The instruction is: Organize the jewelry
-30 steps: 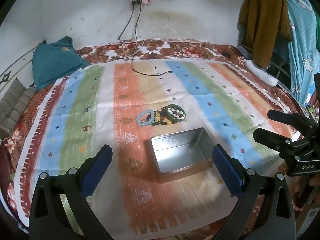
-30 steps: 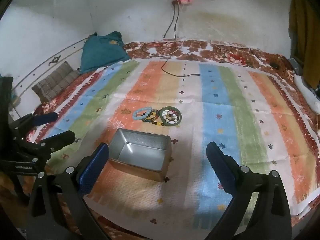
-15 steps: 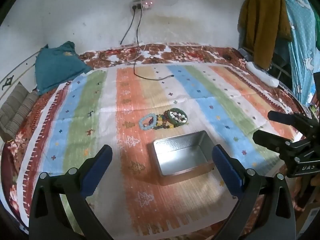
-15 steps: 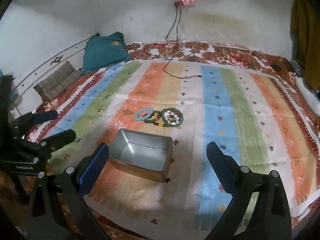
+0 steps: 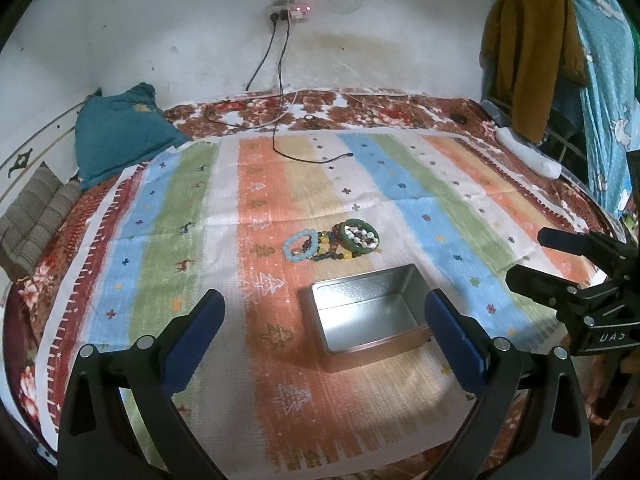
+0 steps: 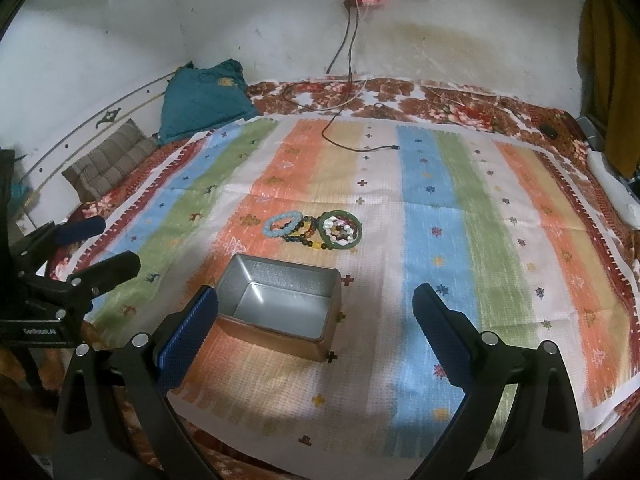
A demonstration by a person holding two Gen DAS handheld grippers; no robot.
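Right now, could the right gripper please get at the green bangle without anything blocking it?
Probably yes: the right gripper is open and empty, and the bangle lies exposed on the cloth beyond the tin. It would have to pass over or beside the tin.

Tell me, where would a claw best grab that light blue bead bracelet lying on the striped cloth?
Probably the outer arc of the light blue bracelet, the side facing away from the other bracelets, which it touches. It lies flat on the striped cloth, so come straight down with one finger inside the ring and one outside. The left claw is open.
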